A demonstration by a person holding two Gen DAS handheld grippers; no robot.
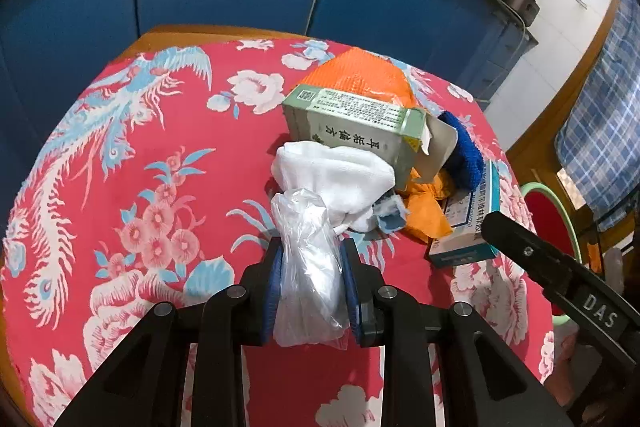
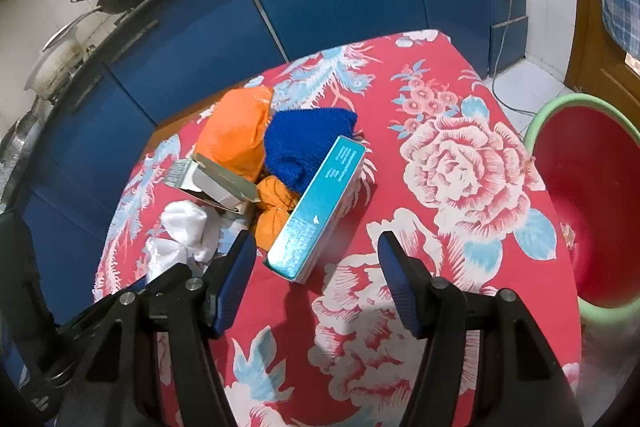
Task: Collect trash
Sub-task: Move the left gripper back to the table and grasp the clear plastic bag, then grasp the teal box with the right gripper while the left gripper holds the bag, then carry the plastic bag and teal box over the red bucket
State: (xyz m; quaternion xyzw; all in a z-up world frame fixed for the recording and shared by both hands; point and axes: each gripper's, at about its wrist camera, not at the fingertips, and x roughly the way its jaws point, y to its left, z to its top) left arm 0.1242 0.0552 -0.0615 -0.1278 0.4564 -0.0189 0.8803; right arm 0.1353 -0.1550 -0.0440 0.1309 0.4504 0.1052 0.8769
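Crinkled clear bag (image 1: 310, 267) pinched in left claw (image 1: 311, 281), touching soft white cloth (image 1: 336, 171). Right claw (image 2: 318, 267) wide, empty, near glossy teal box (image 2: 320, 215).

We see a crumpled clear plastic bag (image 1: 308, 267) clamped upright off the tabletop, against a white wadded cloth (image 1: 336, 173). Behind it a torn-open pale green cardboard box (image 1: 352, 123) tilts on crumpled orange plastic (image 2: 236, 135), toward the tabletop's far edge. Beside that lies a bunched blue knitted cloth (image 2: 304, 139). A long teal cardboard box (image 2: 320, 211) lies flat, leaning against the blue cloth, nearer the tabletop's middle.
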